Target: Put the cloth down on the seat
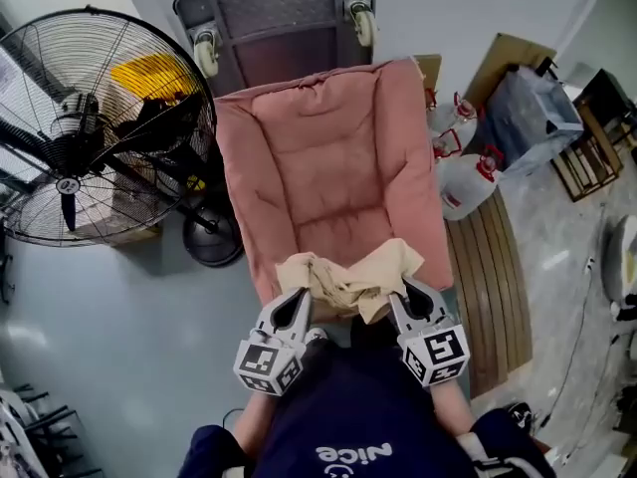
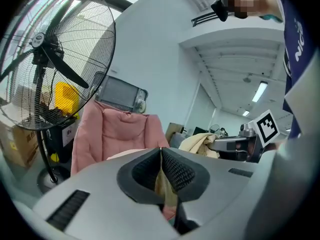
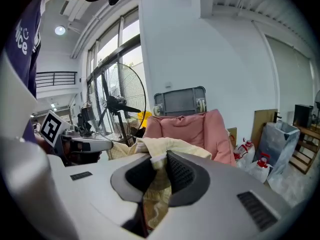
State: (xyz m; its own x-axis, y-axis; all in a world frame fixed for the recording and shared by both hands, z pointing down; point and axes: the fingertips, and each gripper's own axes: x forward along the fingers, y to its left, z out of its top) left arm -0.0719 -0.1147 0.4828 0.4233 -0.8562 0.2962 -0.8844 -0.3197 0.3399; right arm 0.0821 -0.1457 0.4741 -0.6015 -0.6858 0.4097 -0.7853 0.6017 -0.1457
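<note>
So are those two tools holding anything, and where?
The cream cloth: the left gripper has its jaws pinched on the left end, the right gripper on the right end.

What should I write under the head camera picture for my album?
Left gripper and right gripper hold a cloth at the front of the pink seat, next to a fan.

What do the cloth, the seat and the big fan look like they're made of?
The cloth: soft cream fabric, matte, judging by its limp folds. The seat: pink padded fabric, possibly plush, with stitched quilt lines and puffy edges. The fan: thin black wire guard, probably painted metal.
</note>
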